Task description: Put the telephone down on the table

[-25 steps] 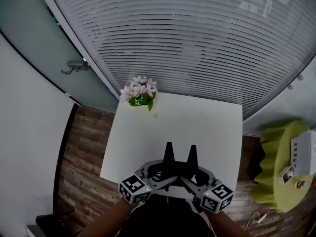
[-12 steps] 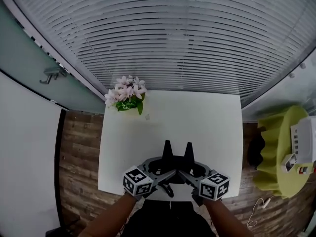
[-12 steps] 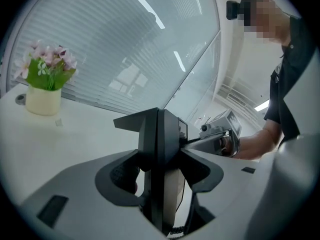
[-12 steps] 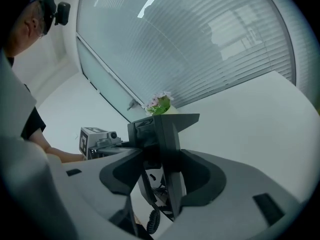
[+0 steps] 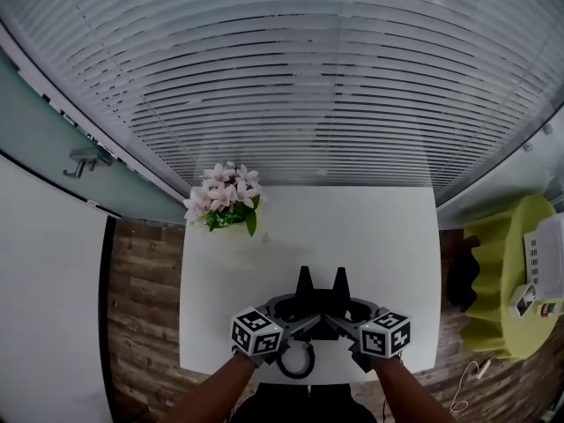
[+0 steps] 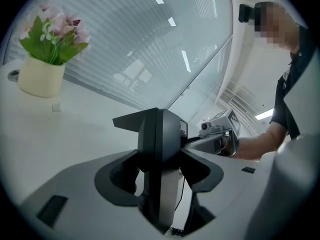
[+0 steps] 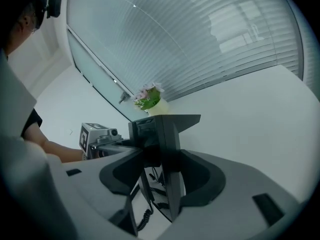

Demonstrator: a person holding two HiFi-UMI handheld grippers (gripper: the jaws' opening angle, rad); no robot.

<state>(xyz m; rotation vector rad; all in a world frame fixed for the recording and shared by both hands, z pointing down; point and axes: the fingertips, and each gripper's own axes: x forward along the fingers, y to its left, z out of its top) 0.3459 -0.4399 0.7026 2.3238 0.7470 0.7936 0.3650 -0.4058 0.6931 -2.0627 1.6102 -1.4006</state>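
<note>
Black angular telephone (image 7: 144, 134), smooth white table (image 5: 370, 227)

Both forearms reach in from the near edge of the worktop and slant toward each other, the left forearm (image 5: 208, 389) and the right forearm (image 5: 407, 393) bare to the elbow. The left gripper (image 5: 305, 291) and right gripper (image 5: 338, 291) sit side by side over the middle of that near edge, pointing away from the person and tipped a little downward. Their marker cubes, left (image 5: 256, 333) and right (image 5: 385, 334), face up and outward. In each gripper view the jaws stand wide and clamp the black telephone (image 5: 322, 305) between them, one gripper on each side.
</note>
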